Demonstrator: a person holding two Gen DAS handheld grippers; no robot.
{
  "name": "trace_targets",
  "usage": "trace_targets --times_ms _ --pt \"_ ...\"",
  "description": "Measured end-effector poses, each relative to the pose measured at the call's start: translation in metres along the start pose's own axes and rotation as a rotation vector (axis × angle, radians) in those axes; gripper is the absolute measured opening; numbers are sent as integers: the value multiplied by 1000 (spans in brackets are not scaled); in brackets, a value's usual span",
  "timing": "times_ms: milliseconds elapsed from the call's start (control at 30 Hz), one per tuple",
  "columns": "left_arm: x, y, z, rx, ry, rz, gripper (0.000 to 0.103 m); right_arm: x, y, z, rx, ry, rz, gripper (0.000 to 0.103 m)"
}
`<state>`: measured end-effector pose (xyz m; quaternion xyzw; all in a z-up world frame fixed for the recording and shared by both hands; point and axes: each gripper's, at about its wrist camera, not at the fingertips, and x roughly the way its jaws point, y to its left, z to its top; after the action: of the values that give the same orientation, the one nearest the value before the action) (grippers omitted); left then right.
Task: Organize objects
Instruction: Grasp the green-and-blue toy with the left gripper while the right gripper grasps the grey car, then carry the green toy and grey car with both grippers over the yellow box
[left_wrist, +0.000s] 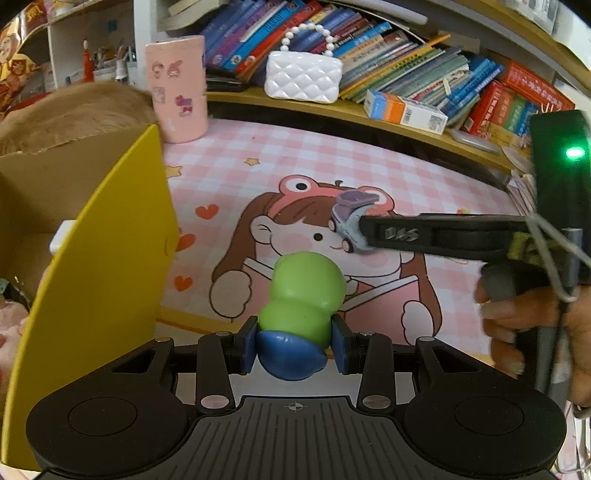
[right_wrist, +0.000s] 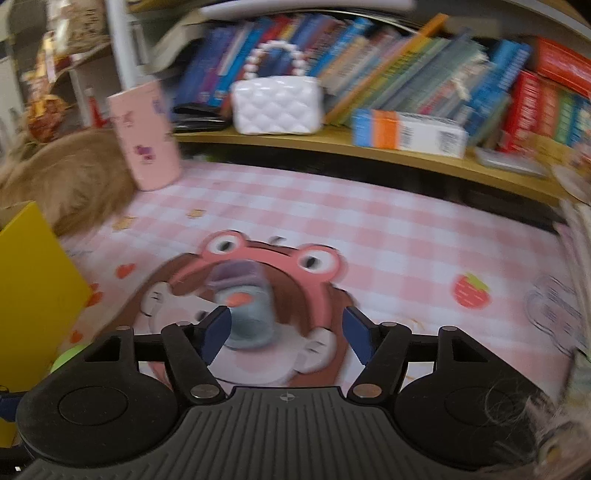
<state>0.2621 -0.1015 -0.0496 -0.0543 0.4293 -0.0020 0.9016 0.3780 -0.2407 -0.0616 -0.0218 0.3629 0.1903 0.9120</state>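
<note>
A green toy figure with a blue base (left_wrist: 303, 295) sits between the blue pads of my left gripper (left_wrist: 295, 343), which is shut on it just above the pink cartoon desk mat (left_wrist: 369, 166). A small grey-blue toy car with a purple roof (left_wrist: 349, 221) stands on the mat further back. My right gripper (left_wrist: 364, 230) reaches it from the right, held by a person's hand (left_wrist: 517, 325). In the blurred right wrist view the car (right_wrist: 245, 306) lies between the fingers of the right gripper (right_wrist: 286, 328), close to the left pad (right_wrist: 218, 326). The right pad stands well clear, so the jaws are open.
A cardboard box with a yellow flap (left_wrist: 103, 277) stands at the left, beside the held toy. A pink sticker cup (left_wrist: 179, 88) and a brown furry thing (left_wrist: 74, 107) sit behind it. A white quilted purse (left_wrist: 303, 75), a small carton (left_wrist: 404, 110) and several books fill the back shelf.
</note>
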Motion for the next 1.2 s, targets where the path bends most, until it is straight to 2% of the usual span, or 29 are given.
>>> trace_targets --times_ms 167,333,367,400,467,533,633,967,1200 --pt "-5 1 0 -7 -8 6 38 17 15 0 -58 29 31 62" --pt "-9 5 -4 -12 -2 16 38 31 26 1 -110 31 22 61" --pt "-10 6 -4 -13 -1 17 38 34 27 1 -112 39 16 57" --pt "-10 6 -4 -15 -1 19 38 38 27 1 -109 49 13 48" --pt "-12 8 -5 -21 -4 19 38 39 26 1 -107 46 0 40" --pt "-13 8 -5 -22 -9 19 38 38 23 2 -82 49 7 40" --pt "-17 7 -4 -19 -20 13 38 28 19 1 -63 20 24 40" --pt "-33 7 -10 -3 -45 3 38 -15 25 -4 -35 4 28 40" --pt "-48 7 -18 7 -63 -28 38 -52 29 -17 -8 3 5 40"
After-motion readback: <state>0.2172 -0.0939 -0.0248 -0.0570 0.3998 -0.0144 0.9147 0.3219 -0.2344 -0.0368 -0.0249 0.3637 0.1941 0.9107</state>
